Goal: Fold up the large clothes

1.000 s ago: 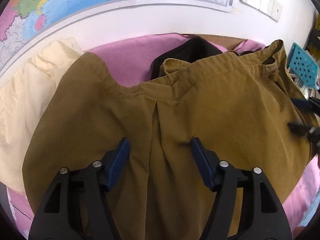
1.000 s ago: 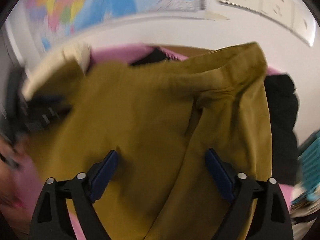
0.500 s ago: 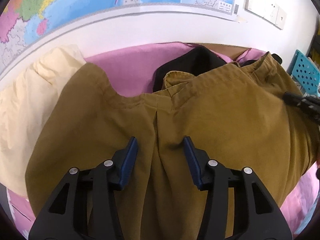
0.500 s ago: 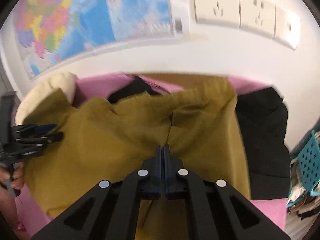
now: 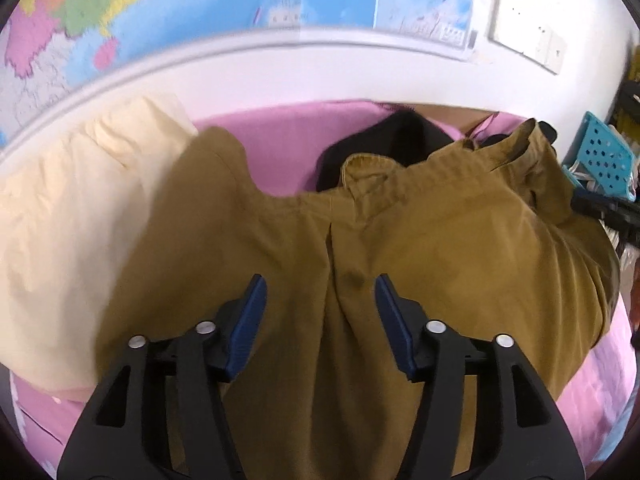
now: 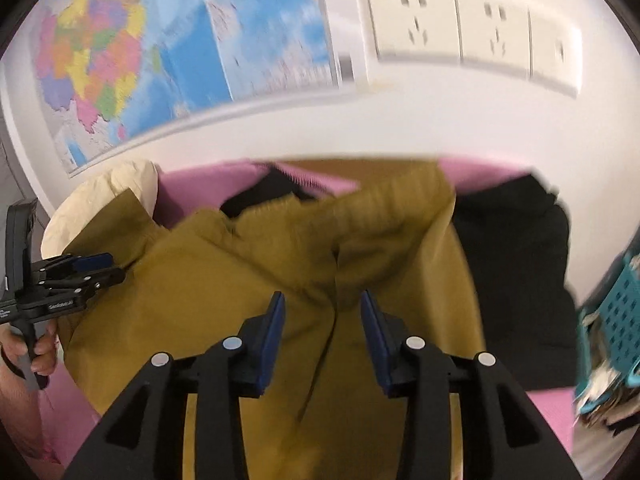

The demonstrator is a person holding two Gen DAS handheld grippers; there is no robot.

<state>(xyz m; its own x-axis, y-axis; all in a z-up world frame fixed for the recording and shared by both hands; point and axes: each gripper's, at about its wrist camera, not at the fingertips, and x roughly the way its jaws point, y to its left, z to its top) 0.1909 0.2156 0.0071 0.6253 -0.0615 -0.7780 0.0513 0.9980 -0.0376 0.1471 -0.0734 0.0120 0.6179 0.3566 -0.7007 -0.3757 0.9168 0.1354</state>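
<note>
**A:** What is the largest thing in view?

**B:** A wall map (image 5: 168, 12) runs across the far wall, with a row of white wall sockets (image 6: 472, 36) to its right. Below it a pink cover (image 5: 280, 148) is spread over the surface that carries the clothes; what lies under the cover is hidden.

**A:** And the garment being folded?

**B:** A mustard-brown garment (image 5: 440, 248) lies spread across the middle of the pink cover, its collar end at the far side and a seam running down its centre toward the cameras. A cream garment (image 5: 60, 220) lies to its left, partly under its left edge. A black garment (image 6: 516, 280) lies to its right, and more black cloth shows just beyond the collar. A teal perforated basket (image 5: 604, 160) stands at the far right.

**A:** What are the tools doing?

**B:** The left hand-held gripper (image 5: 320, 312) hangs over the near middle of the brown garment. Its blue pads (image 5: 250, 320) stand apart, having just been spreading, and they press on nothing; the centre seam lies below the gap. The right hand-held gripper (image 6: 322, 328) hangs over the same garment farther right. Its jaws have just been parting too, with cloth beneath them but nothing clamped. In the right wrist view a person's hand (image 6: 28, 352) holds the left tool's handle at the left edge.
</note>
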